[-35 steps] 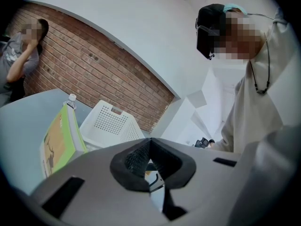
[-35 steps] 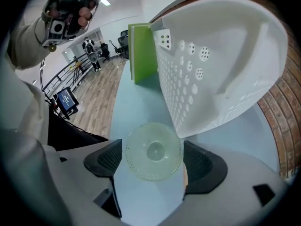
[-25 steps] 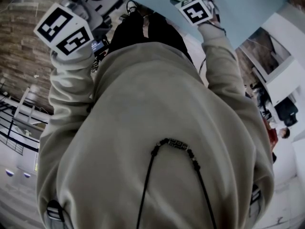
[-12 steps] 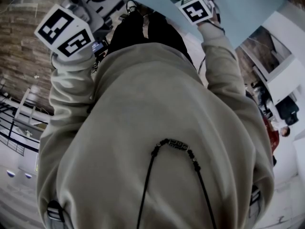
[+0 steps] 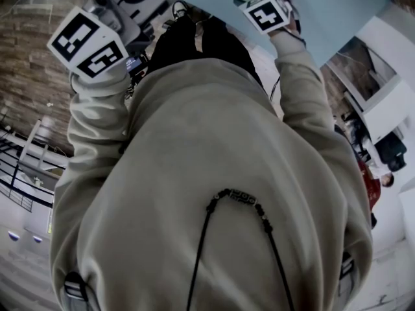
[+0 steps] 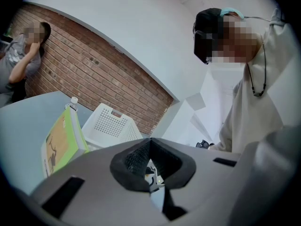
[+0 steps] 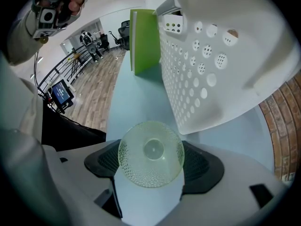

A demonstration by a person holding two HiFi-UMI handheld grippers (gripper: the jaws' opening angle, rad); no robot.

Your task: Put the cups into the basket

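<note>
- Right hand-held gripper (image 7: pixel 149 167) clamps a green cup (image 7: pixel 150 152) just beside the white basket (image 7: pixel 221 60), outside its wall, so not yet delivered
- Left hand-held gripper (image 6: pixel 151 167) has its jaws together, empty
- The basket's inside is hidden

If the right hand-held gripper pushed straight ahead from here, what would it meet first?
Probably the light blue table, close beside the perforated wall of the white basket, with the held cup touching first. Depth is unclear, so it might clip the basket instead.
</note>
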